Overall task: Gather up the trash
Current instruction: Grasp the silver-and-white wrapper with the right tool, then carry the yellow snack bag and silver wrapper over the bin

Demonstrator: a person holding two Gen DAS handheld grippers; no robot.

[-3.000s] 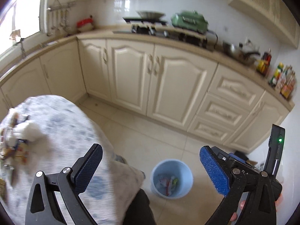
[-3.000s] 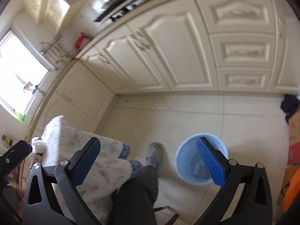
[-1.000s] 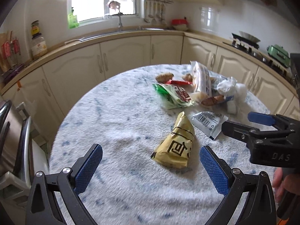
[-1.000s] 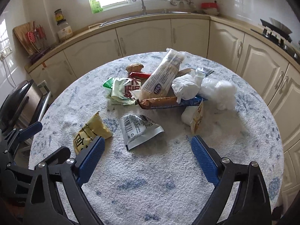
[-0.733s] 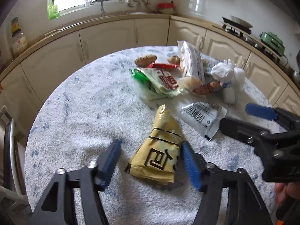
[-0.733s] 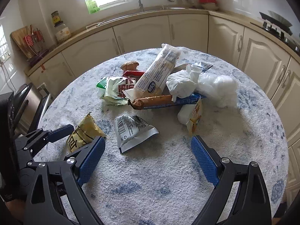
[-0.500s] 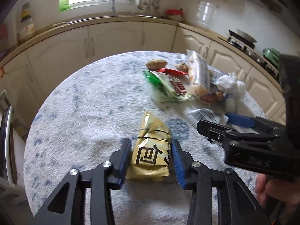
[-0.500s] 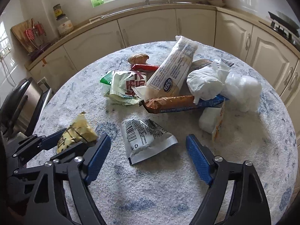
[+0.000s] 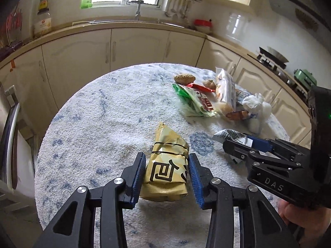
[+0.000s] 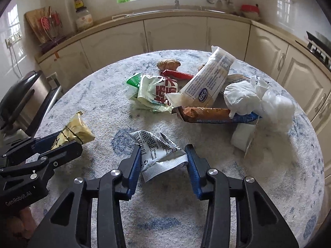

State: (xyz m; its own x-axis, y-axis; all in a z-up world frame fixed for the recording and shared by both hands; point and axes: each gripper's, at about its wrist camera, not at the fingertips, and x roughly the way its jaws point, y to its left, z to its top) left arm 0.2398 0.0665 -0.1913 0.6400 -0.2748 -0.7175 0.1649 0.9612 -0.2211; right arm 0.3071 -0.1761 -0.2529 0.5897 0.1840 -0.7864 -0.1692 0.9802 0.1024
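On the round table's blue-white cloth (image 9: 93,124) lies a yellow packet (image 9: 167,165) with black print. My left gripper (image 9: 166,178) is shut on its near end, both blue pads against its sides. A crumpled silver packet (image 10: 159,148) with a barcode lies to its right. My right gripper (image 10: 163,163) straddles that packet and its jaws are closing, the pads touching both edges. The left gripper (image 10: 66,142) with the yellow packet (image 10: 76,130) also shows at the left of the right wrist view. At the right of the left wrist view is the right gripper (image 9: 235,144).
Further back is a pile of trash: a green-white bag (image 10: 157,95), a long white packet (image 10: 209,82), a brown bar wrapper (image 10: 206,113), a knotted white plastic bag (image 10: 258,101). Cream cabinets (image 10: 175,33) ring the table. A dark appliance (image 10: 18,99) stands at its left.
Both grippers swung from the blue floor bin to the table. The left closed on the yellow packet. The right came down over the silver packet and its jaws narrowed onto it.
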